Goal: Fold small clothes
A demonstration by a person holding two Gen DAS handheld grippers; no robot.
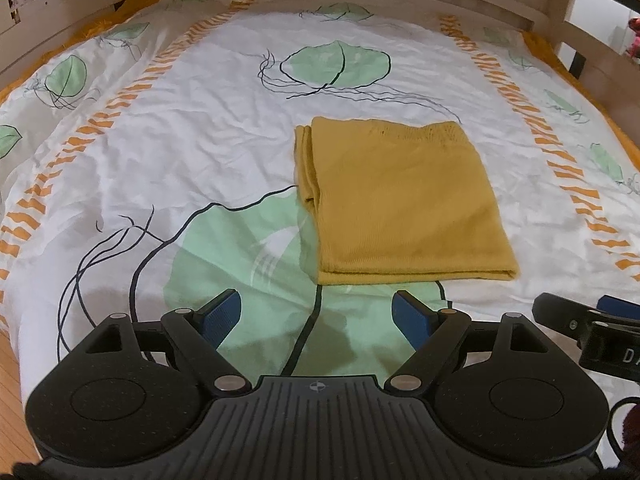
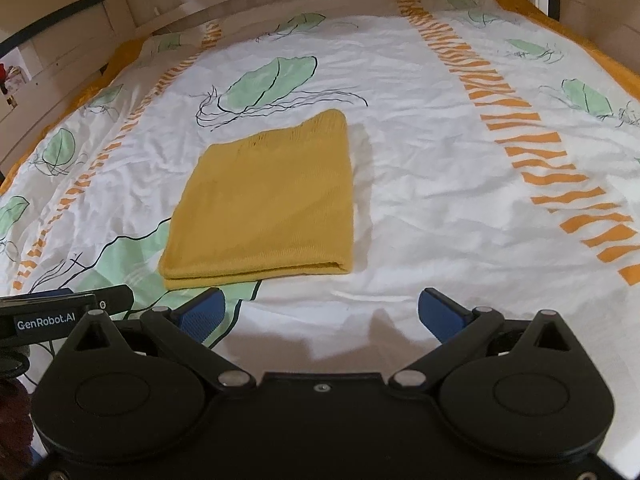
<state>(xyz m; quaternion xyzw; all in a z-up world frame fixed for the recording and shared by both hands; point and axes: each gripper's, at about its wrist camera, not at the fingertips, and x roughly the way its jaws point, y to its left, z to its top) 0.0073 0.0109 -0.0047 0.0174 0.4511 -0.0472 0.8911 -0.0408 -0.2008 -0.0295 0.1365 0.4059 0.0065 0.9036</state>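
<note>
My left gripper (image 1: 317, 318) is a matte black plastic unit: a ribbed central plate carrying a small round crosshair mark, flanked by two rounded lobes, each with a shallow circular recess. Black linkage bars run forward from silver pivot pins to two fingers (image 1: 222, 316) faced with textured blue pads; each outer link has a triangular cut-out. My right gripper (image 2: 320, 314) has the same lobes, silver pins and blue pads (image 2: 440, 316), but its central plate is smooth, with one small screw. In the right wrist view, the left unit's side bears a white "GenRobot.AI" label. A thin black cable loops at the frame edge in both views.
</note>
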